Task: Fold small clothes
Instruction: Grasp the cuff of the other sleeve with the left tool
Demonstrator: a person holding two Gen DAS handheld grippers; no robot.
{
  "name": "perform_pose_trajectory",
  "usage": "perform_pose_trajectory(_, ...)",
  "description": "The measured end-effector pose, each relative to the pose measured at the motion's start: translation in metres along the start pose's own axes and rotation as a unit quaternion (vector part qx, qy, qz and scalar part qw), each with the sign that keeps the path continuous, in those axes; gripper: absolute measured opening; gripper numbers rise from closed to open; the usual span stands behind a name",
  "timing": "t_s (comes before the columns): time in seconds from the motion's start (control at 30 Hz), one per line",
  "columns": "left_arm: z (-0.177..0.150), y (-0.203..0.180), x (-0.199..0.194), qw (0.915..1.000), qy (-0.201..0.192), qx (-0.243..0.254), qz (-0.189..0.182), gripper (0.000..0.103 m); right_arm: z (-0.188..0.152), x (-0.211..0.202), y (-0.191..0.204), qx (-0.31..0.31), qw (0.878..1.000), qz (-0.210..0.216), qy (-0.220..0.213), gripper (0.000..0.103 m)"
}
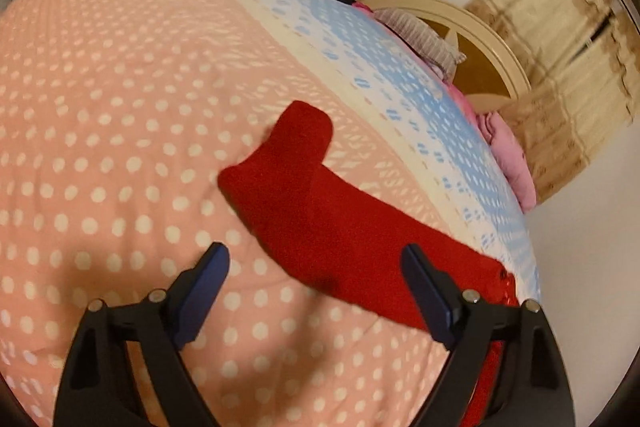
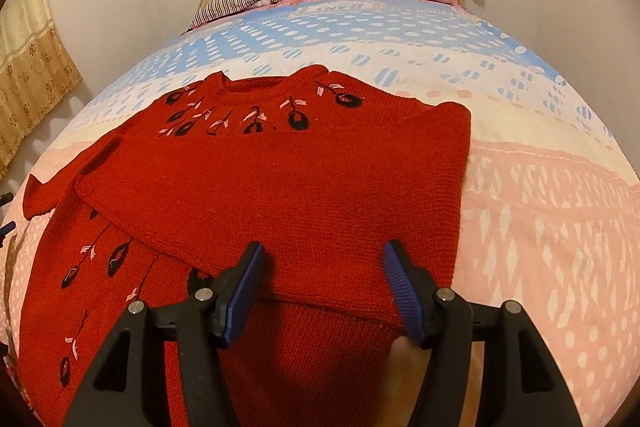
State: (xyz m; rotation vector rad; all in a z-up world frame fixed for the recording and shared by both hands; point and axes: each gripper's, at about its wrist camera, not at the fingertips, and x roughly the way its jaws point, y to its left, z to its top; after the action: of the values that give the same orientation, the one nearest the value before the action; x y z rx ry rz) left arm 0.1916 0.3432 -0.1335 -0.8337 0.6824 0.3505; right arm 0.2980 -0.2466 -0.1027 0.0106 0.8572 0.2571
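**Red sweater half folded on the bed, much of it cut off from view**

On the bed's dotted quilt (image 2: 552, 211), a red sweater (image 2: 280, 179) is lying flat with one side folded over its front. Its collar is pointing to 12 o'clock in the right wrist view, and the embroidered flowers are showing below the neckline and again at 8 o'clock, where the fold is leaving them uncovered. The folded panel is hiding the rest of the front, and the hem is running out of sight beneath the right gripper (image 2: 322, 279).

That gripper's fingers are standing apart over the folded edge, clasping nothing; whether the pads are brushing the knit is hard to tell.

From the left wrist view, only a sleeve (image 1: 288, 163) and a strip of the body are showing, stretching from the centre toward 4 o'clock. The left gripper (image 1: 316, 279) is hovering with fingers spread wide and released, the sweater's edge lying under the right-hand finger (image 1: 428, 291), which is covering part of it.

At 2 o'clock there, a striped pillow (image 1: 416, 35) and pink bedding (image 1: 508, 147) are partly blurred against the headboard (image 1: 480, 39).
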Motion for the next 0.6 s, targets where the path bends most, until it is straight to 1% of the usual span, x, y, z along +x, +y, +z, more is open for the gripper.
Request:
perform_pose_trajectory(0.03, 0.001, 0.002, 0.003, 1.0, 0.003, -0.008, -0.001, 0.084, 0.0, 0.0, 0.0, 0.0, 1.0, -0.001, 0.0, 0.063)
perform_pose_trajectory(0.17, 0.002, 0.008, 0.017, 0.9994, 0.006, -0.033, -0.011, 0.08, -0.001, 0.0, 0.001, -0.003, 1.0, -0.004, -0.001, 0.063)
perform_pose_trajectory(0.33, 0.007, 0.005, 0.026, 0.9994, -0.006, -0.028, -0.022, 0.079, -0.001, -0.001, 0.001, -0.002, 1.0, -0.004, -0.001, 0.063)
perform_pose_trajectory(0.47, 0.013, 0.009, 0.031, 0.9988, -0.011, -0.039, -0.028, 0.073, -0.001, -0.001, 0.002, -0.004, 1.0, -0.007, -0.001, 0.063)
perform_pose_trajectory(0.57, 0.016, 0.013, 0.033, 0.9987, -0.012, -0.043, -0.025, 0.062, -0.001, -0.001, 0.003, -0.006, 1.0, -0.01, -0.001, 0.063)
perform_pose_trajectory(0.6, 0.016, 0.014, 0.033, 0.9988, -0.012, -0.041, -0.024, 0.052, -0.001, -0.001, 0.003, -0.007, 1.0, -0.01, -0.001, 0.063)
